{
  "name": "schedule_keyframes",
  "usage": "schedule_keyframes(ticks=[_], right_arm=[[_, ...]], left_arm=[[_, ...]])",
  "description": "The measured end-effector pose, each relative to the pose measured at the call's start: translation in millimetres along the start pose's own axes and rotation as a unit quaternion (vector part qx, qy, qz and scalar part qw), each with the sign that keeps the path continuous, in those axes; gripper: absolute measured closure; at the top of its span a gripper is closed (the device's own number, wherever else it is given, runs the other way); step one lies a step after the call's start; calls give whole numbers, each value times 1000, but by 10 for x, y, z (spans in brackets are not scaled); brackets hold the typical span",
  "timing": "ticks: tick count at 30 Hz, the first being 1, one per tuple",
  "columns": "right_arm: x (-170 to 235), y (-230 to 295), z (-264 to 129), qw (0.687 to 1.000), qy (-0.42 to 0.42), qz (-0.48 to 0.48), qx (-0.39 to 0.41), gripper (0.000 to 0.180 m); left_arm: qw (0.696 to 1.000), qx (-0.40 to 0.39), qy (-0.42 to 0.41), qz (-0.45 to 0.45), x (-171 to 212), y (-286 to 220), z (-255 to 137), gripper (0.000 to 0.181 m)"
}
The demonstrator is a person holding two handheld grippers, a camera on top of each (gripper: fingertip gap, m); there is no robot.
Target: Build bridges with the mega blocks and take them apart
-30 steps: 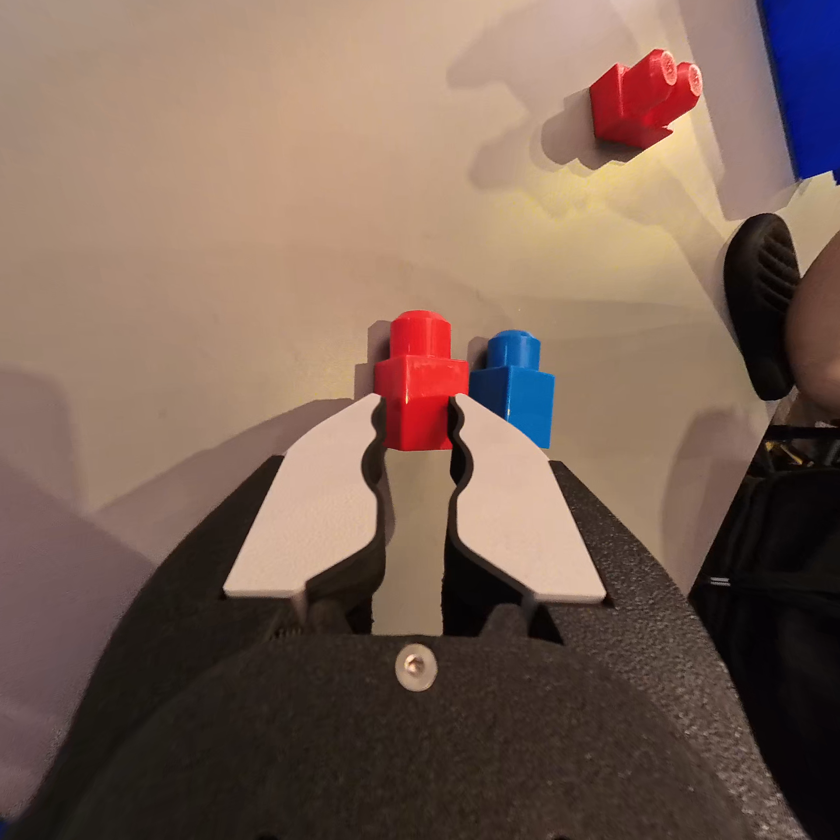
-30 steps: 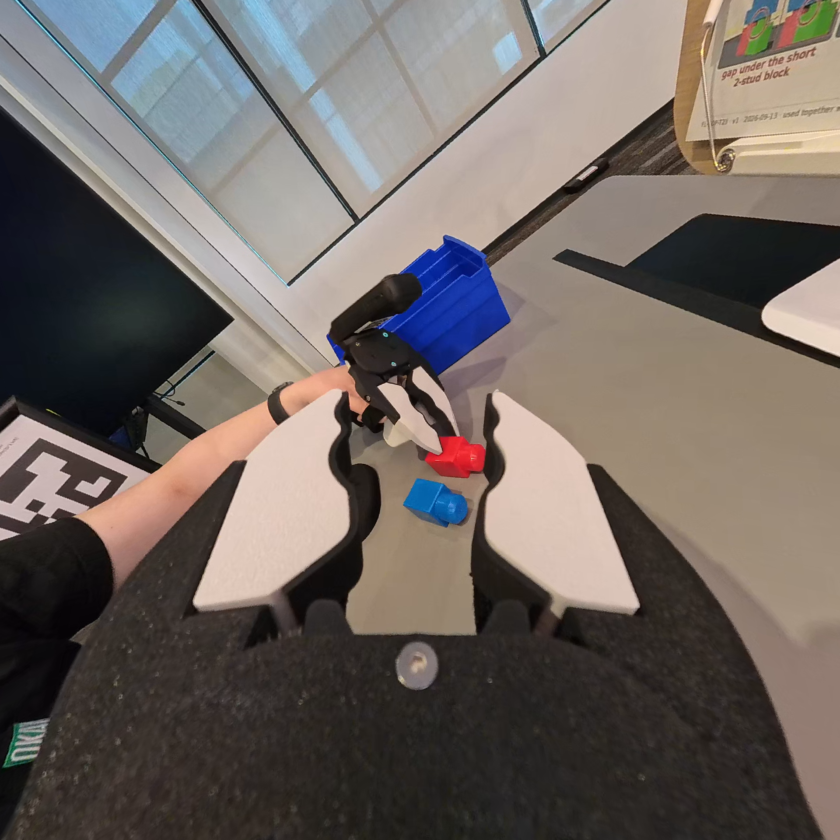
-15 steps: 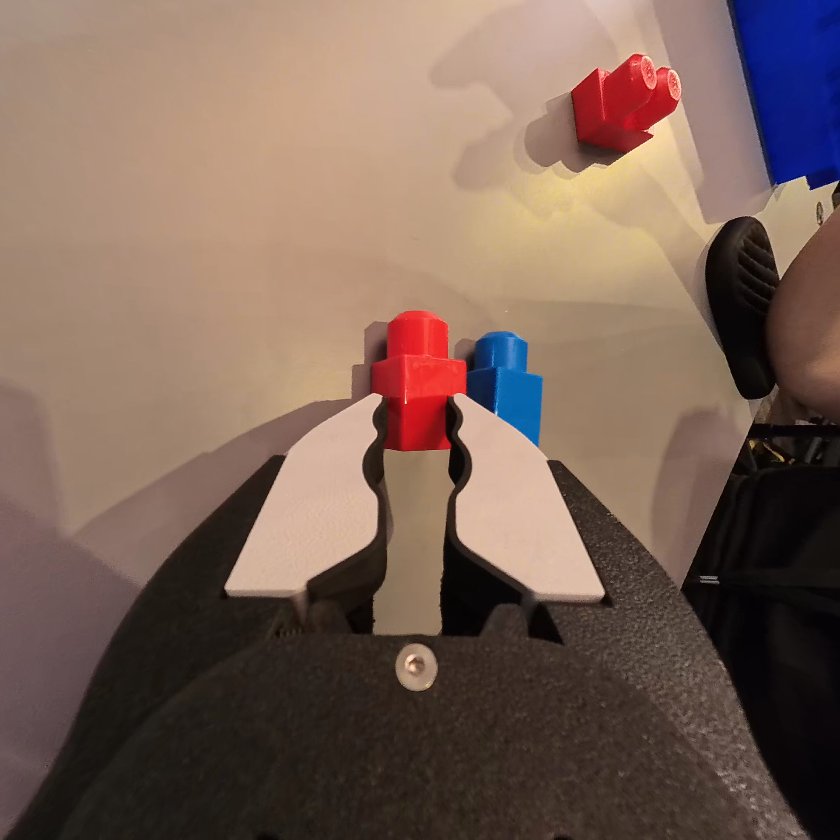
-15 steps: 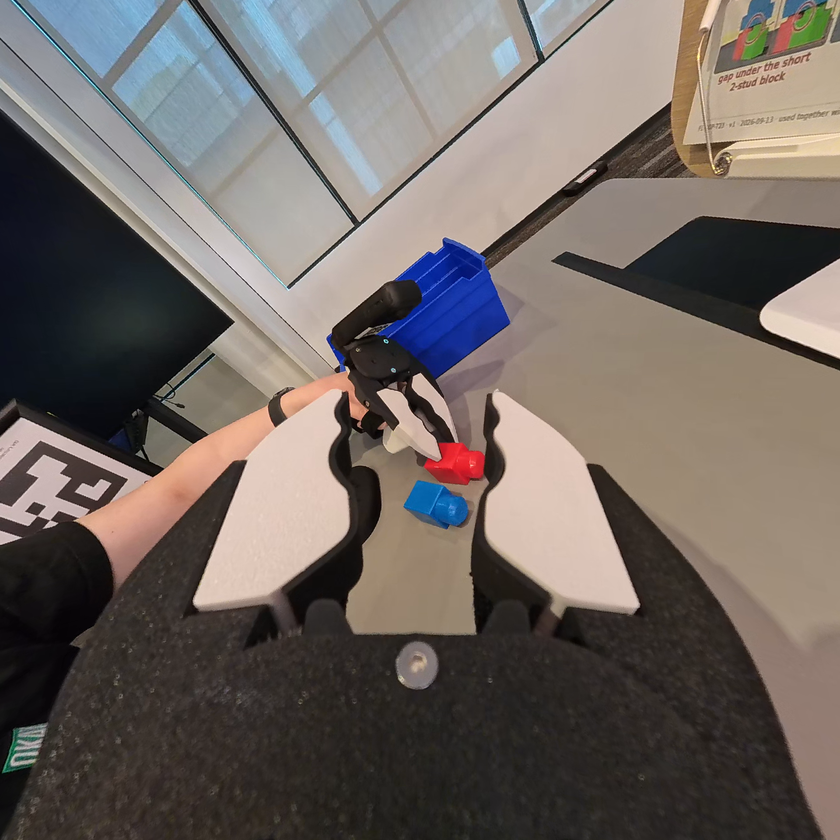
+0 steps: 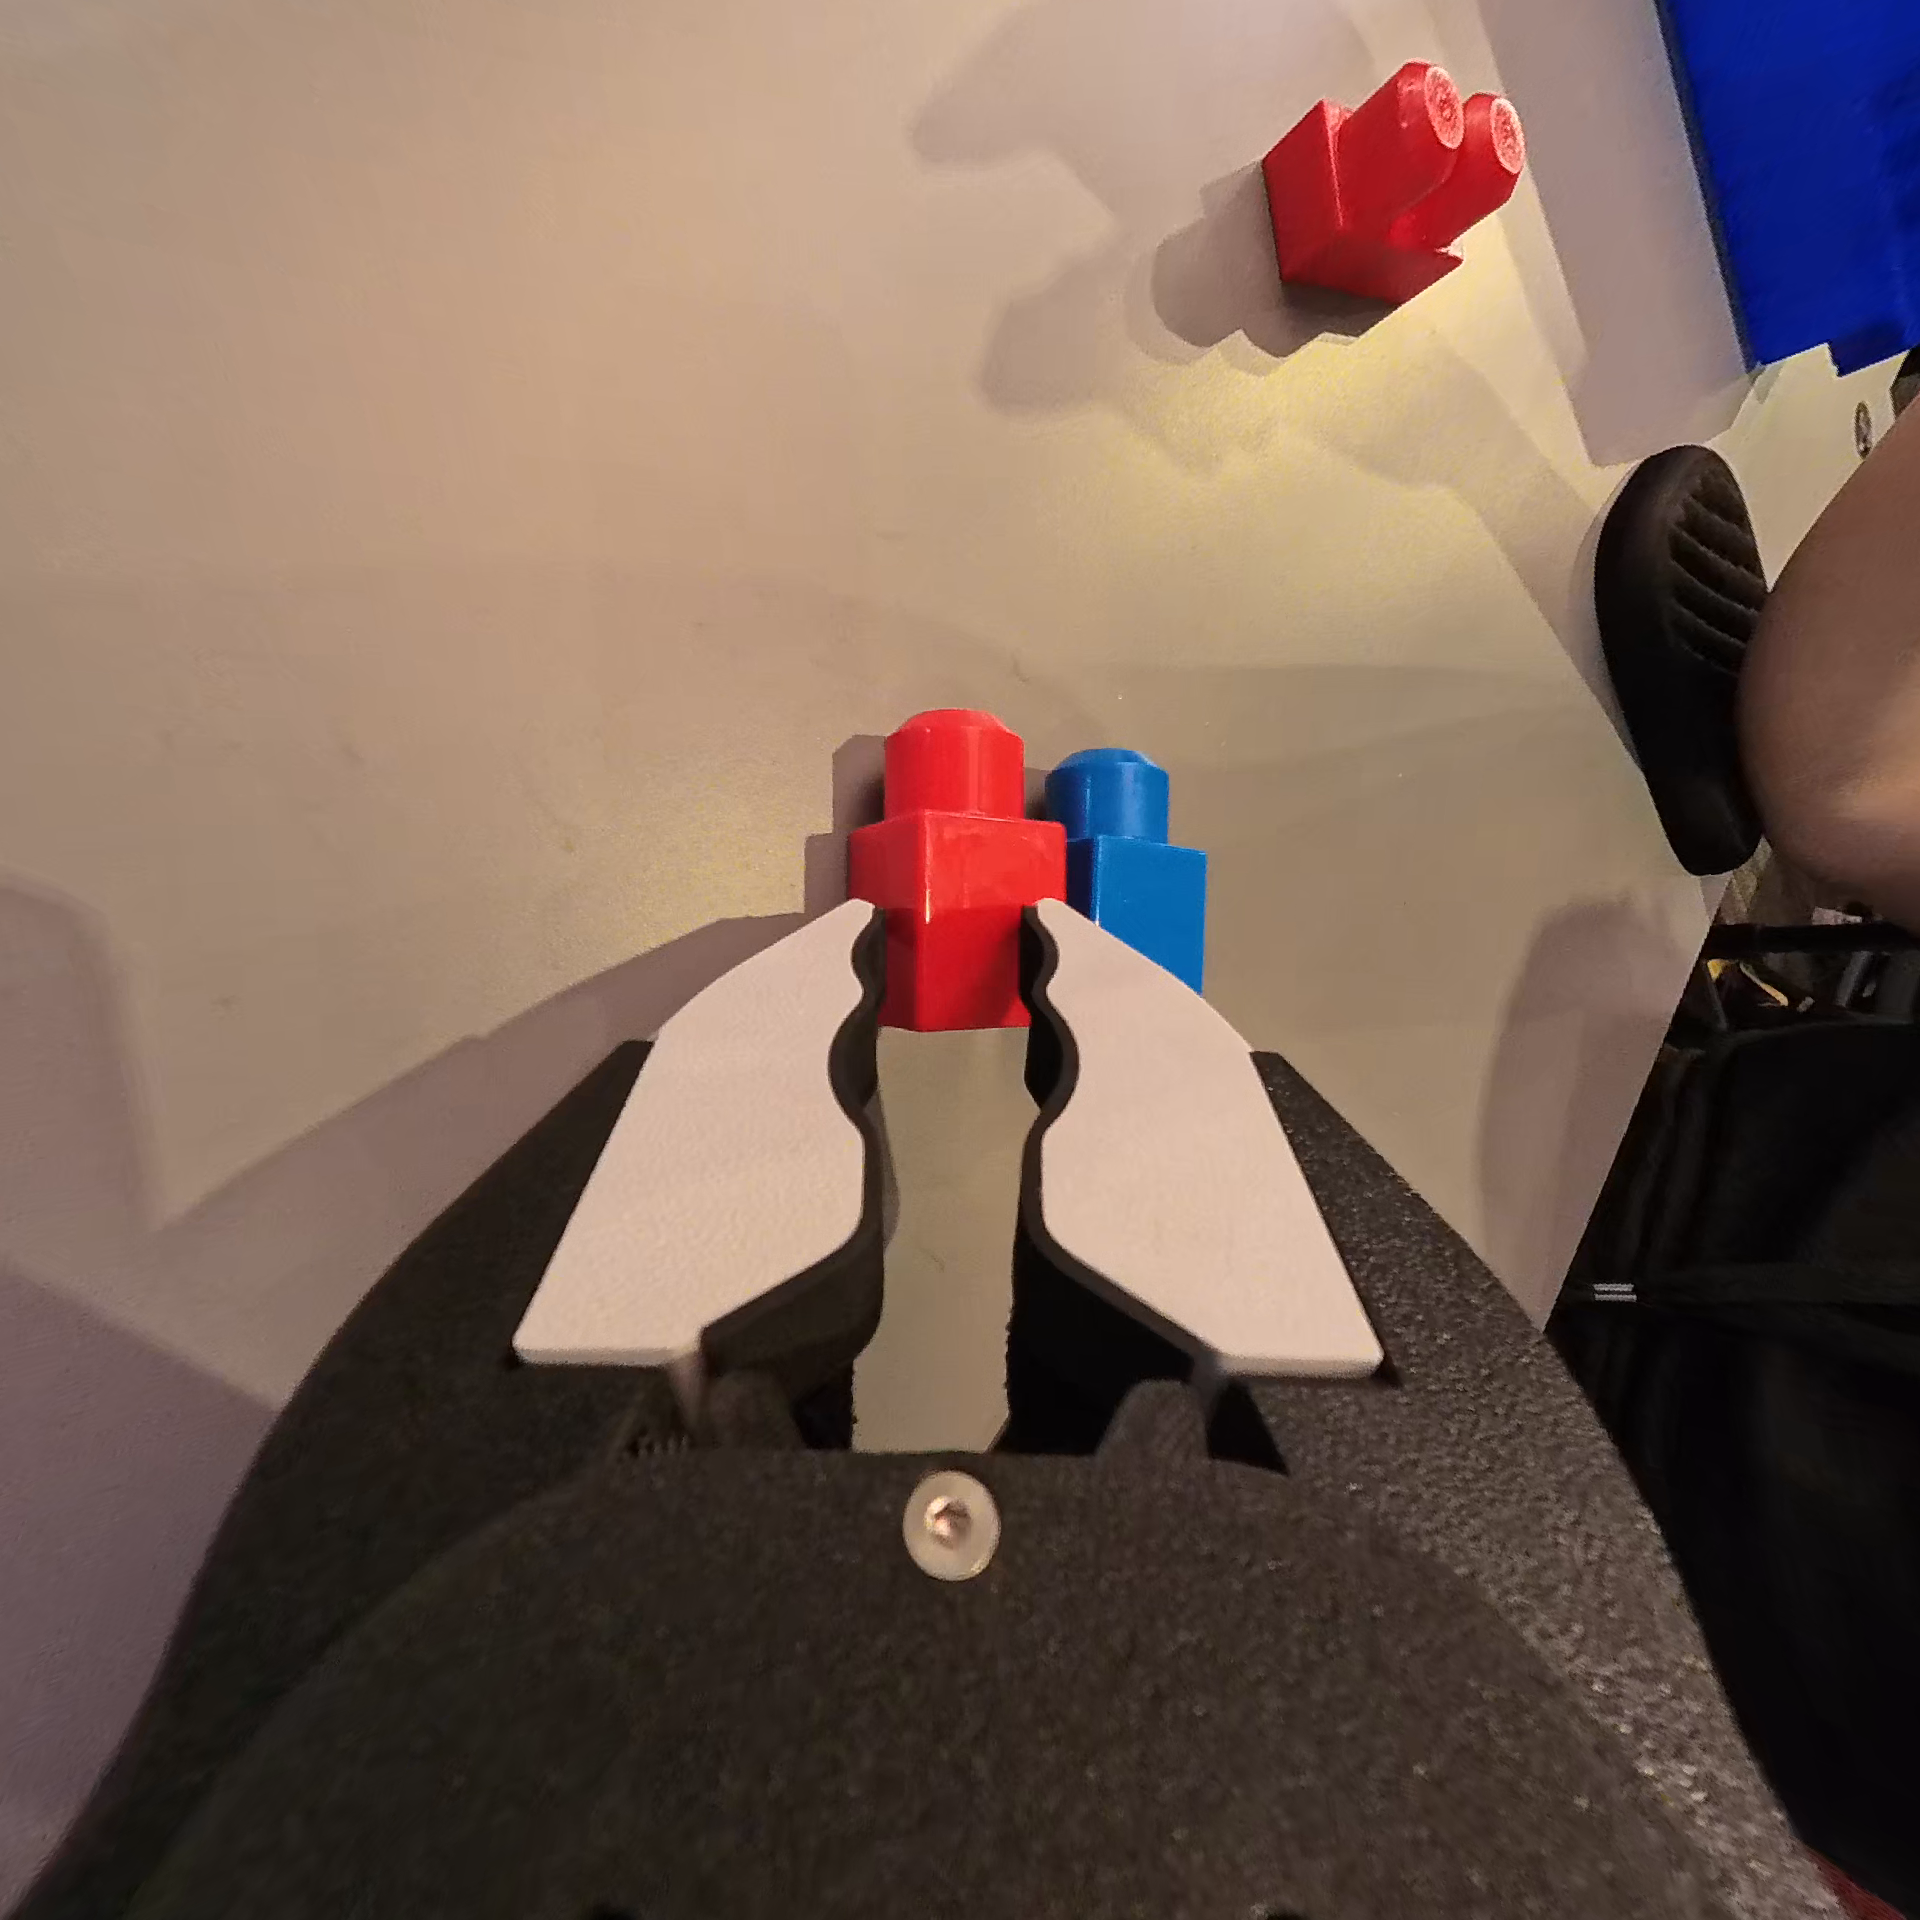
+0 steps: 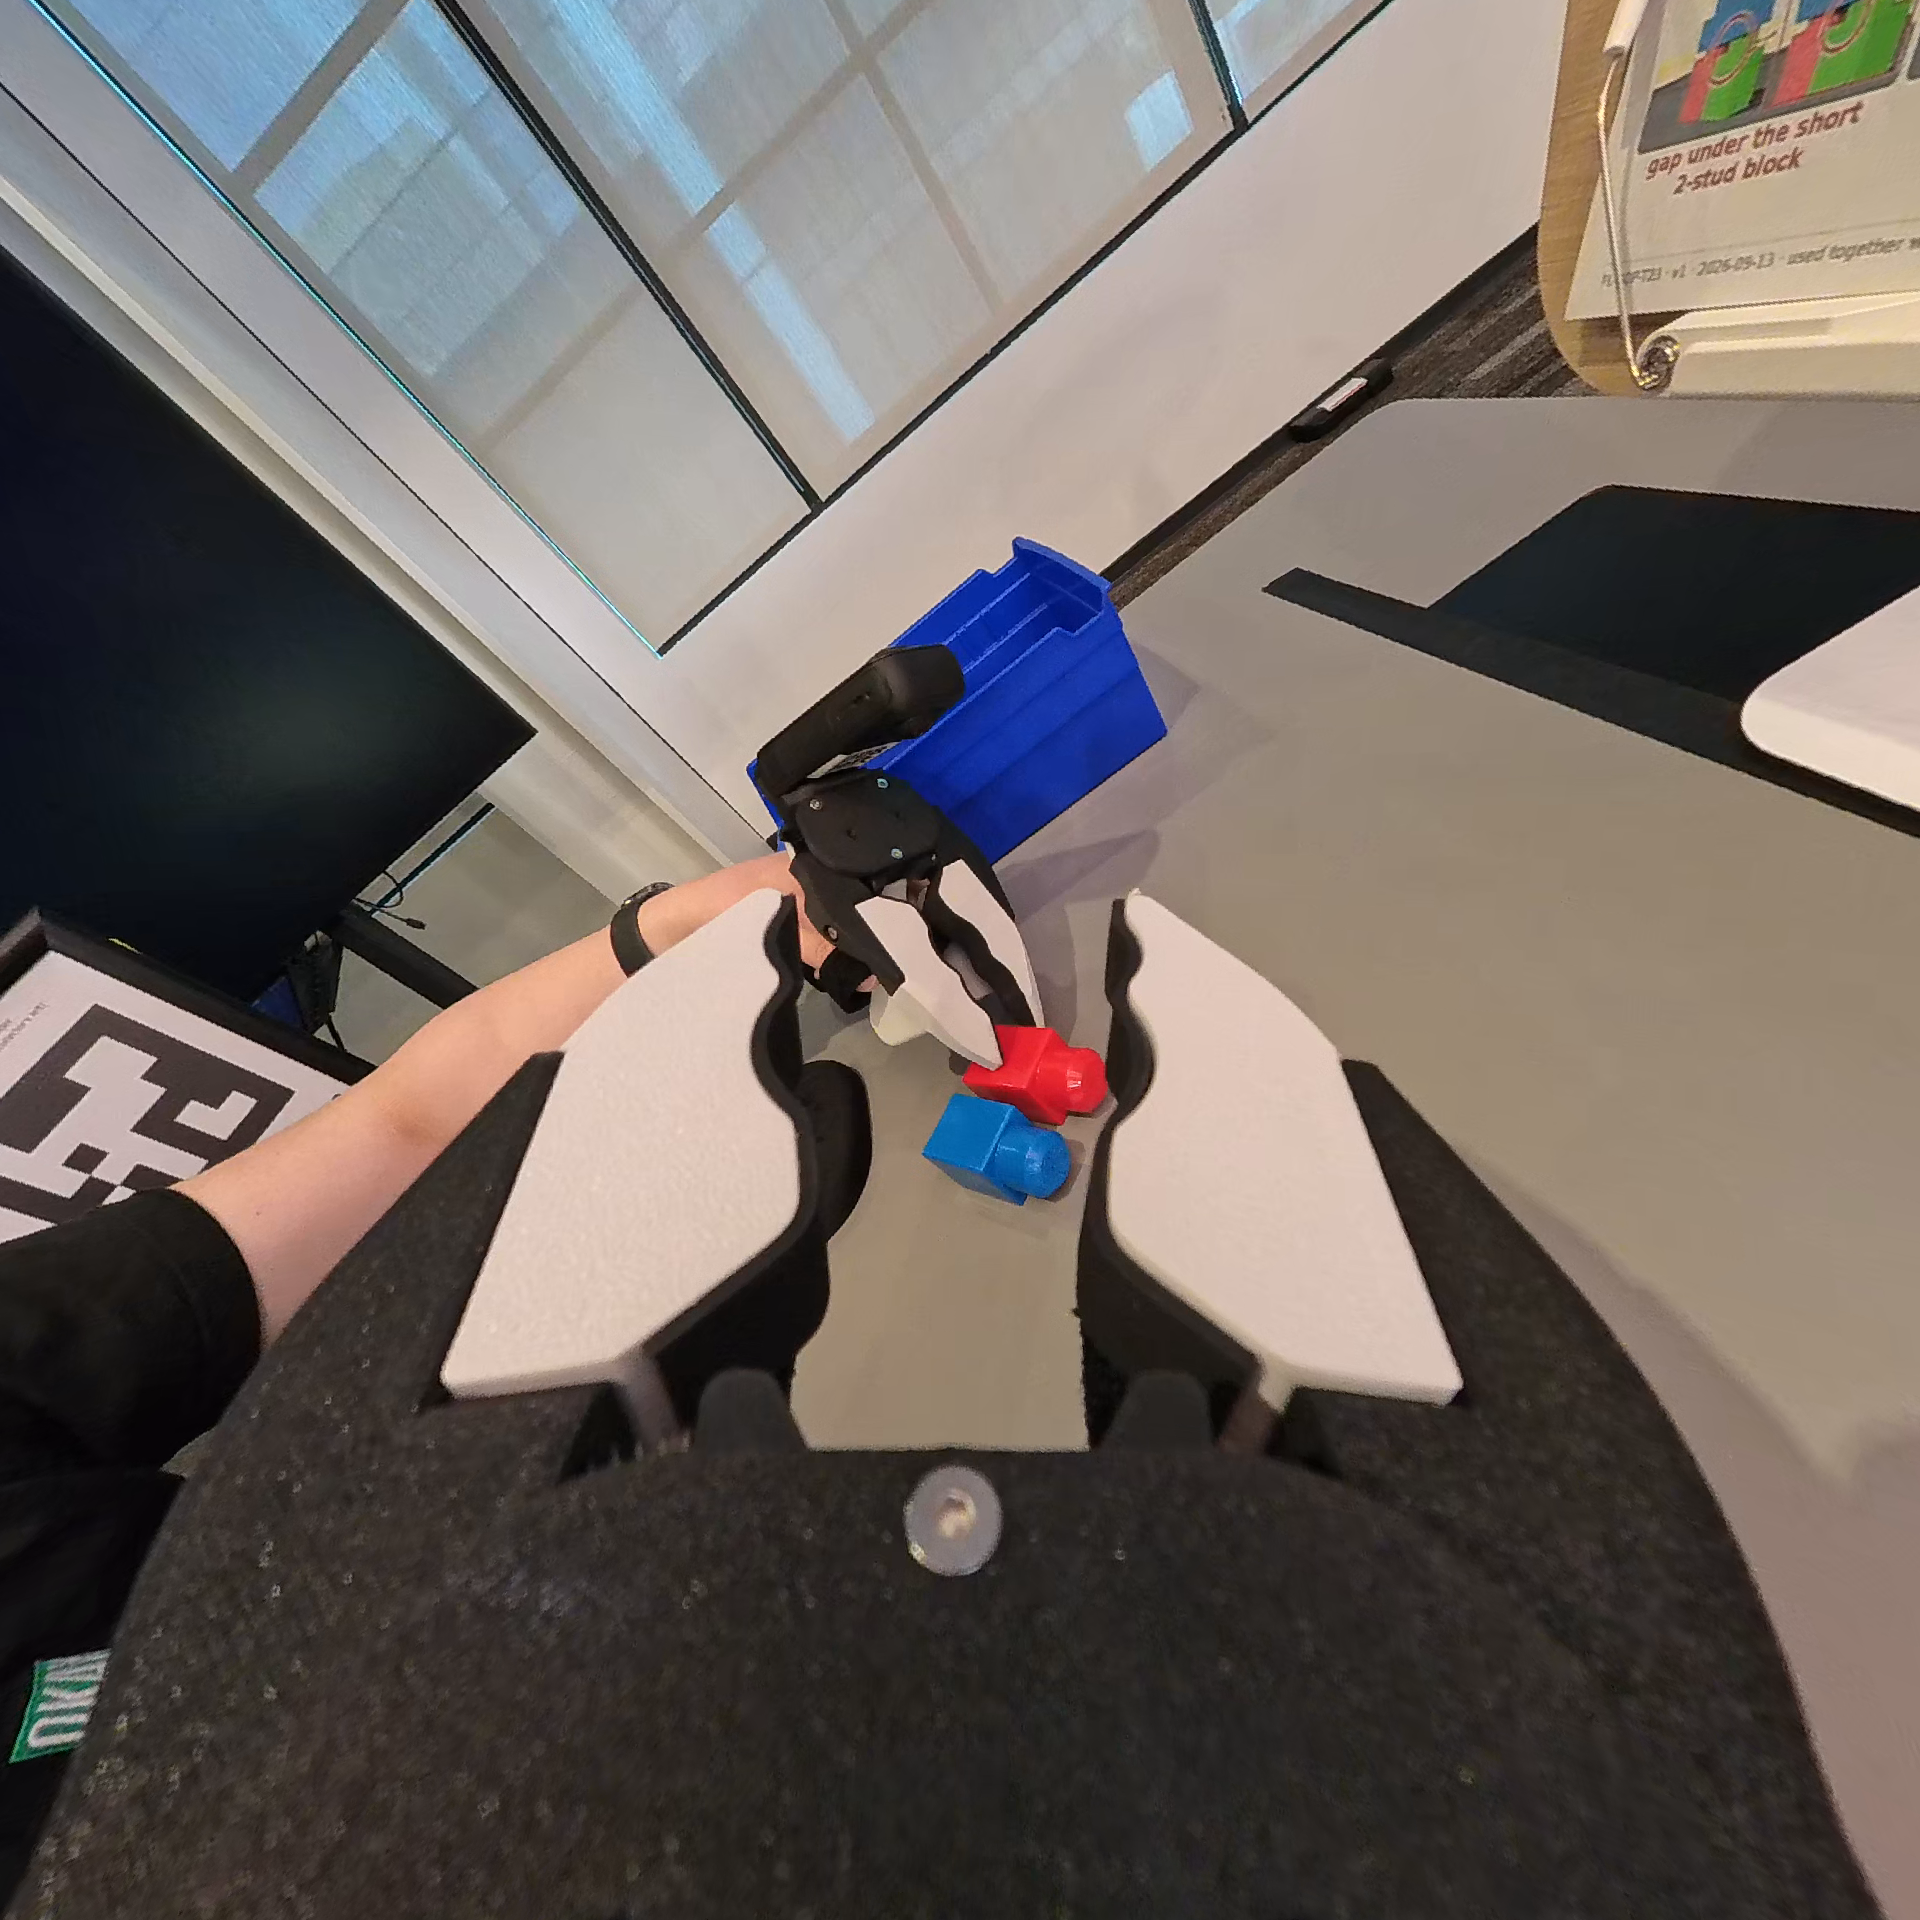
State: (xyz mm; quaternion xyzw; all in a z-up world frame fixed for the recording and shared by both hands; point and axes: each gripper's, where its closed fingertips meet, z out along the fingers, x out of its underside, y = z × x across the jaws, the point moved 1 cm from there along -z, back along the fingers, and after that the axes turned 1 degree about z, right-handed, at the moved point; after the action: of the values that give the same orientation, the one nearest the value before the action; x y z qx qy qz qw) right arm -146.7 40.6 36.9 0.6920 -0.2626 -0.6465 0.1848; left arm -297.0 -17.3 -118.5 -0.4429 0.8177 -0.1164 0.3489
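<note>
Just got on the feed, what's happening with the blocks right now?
A person is working a handheld gripper in each hand on a grey table. The left gripper is shut on a red one-stud block, right beside a blue one-stud block that sits on the table. The right gripper is open and empty, held back from both. A red two-stud block lies apart near a blue bin. No bridge stands at this moment.
</note>
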Motion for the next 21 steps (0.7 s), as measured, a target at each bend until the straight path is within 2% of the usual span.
schedule_keyframes(ticks=[21], right_arm=[[50,-48,25,1000,12,7,2,123]], left_arm=[[1000,6,-2,5,18,-43,19,157]])
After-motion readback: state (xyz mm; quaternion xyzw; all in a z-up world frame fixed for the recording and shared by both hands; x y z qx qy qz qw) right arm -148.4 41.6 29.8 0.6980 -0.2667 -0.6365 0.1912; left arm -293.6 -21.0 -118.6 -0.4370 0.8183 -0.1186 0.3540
